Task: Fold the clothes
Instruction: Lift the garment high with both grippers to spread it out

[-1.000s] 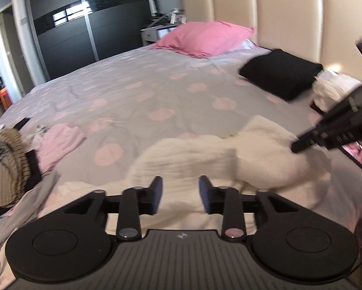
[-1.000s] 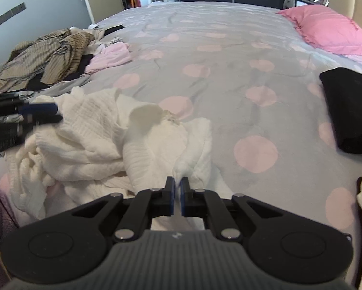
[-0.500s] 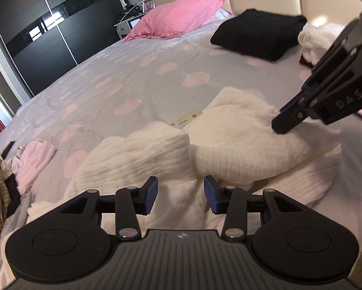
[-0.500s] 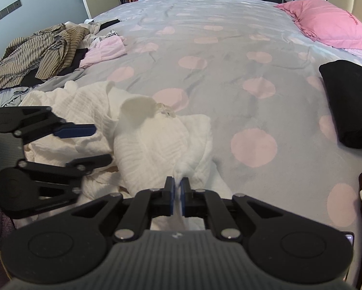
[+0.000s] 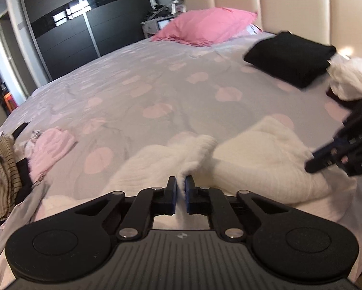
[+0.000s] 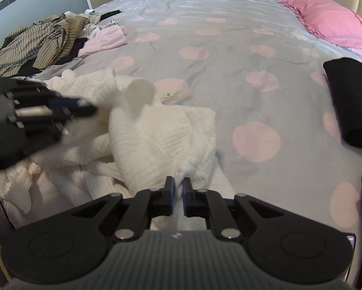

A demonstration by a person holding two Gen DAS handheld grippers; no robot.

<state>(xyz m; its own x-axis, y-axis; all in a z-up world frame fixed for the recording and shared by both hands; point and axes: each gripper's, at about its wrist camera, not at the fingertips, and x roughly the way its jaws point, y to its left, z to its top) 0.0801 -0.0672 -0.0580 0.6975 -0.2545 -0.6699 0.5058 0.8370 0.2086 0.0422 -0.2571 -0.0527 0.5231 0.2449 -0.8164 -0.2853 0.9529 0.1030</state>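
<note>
Dark sliding wardrobe (image 5: 67, 31), cream padded headboard (image 5: 289, 7) (glossy), grey wall (image 6: 36, 7), bed (image 6: 217, 48) with pink-dotted cover.

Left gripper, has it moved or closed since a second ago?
Yes. The left gripper, open a second ago, is now shut on the white garment, at the fold it hovered before, with the pink pillow as reference.

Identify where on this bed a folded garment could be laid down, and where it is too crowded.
Free: the wide bedspread stretch between the pink pillow, black stack and white garment. Crowded: the striped clothes heap at the left edge, and the near edge, where both grippers pinch the garment.
</note>
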